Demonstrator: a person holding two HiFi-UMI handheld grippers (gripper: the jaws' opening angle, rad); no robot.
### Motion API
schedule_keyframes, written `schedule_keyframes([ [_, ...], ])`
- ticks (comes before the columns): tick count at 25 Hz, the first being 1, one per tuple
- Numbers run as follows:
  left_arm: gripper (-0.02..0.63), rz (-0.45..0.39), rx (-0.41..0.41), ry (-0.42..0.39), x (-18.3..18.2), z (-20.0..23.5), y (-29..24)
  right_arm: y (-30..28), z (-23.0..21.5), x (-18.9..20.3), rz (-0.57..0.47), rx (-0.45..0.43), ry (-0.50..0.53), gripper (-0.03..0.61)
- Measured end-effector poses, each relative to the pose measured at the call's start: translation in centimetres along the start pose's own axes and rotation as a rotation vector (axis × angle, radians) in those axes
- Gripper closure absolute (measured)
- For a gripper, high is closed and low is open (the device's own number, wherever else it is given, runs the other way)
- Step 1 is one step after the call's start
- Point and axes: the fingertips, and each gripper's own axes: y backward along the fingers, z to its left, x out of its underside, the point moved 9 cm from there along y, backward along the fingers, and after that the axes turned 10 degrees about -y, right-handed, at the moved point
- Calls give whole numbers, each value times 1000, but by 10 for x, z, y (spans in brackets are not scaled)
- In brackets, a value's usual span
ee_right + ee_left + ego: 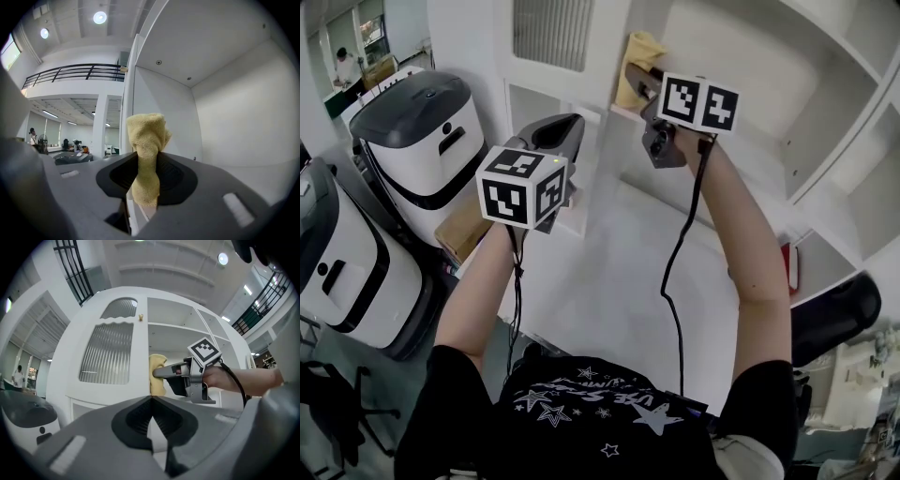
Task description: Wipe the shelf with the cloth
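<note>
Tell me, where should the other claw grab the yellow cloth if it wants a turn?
Probably the puffy bunch of the yellow cloth poking past the right claw, which pinches its middle. That end is free and thick. The left claw, shut and empty, should open and come from the open front of the shelf, since a white panel stands close beside the cloth.

This looks like a large open lab or test hall rather than a home. A mezzanine with a black railing point(75, 70) runs under a high ceiling with round recessed lights point(99, 18). A white shelf unit point(750, 84) (ribbed-glass door point(108, 352) on its left) stands beside bulky white-and-grey machines point(427, 141), and a person point(344, 66) works far off.
</note>
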Motion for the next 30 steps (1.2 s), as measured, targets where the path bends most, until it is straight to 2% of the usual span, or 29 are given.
schedule_keyframes([
  [3,614,-31,47,18,-3,10,-13,3,-4,-7,-12,64,71,442],
  [6,614,-69,118,10,-12,13,-33,16,-16,-25,-49,182,150,440],
  [10,614,-114,218,-6,-29,2,-61,40,-40,-44,-90,345,186,440],
  [15,614,-114,273,-15,-44,-8,-97,62,-77,-57,-98,544,222,440],
  [19,614,-144,348,-18,-62,-20,-126,86,-104,-77,-136,688,238,440],
  [30,614,-173,408,-47,-99,-36,-186,123,-161,-143,-199,1094,310,440],
])
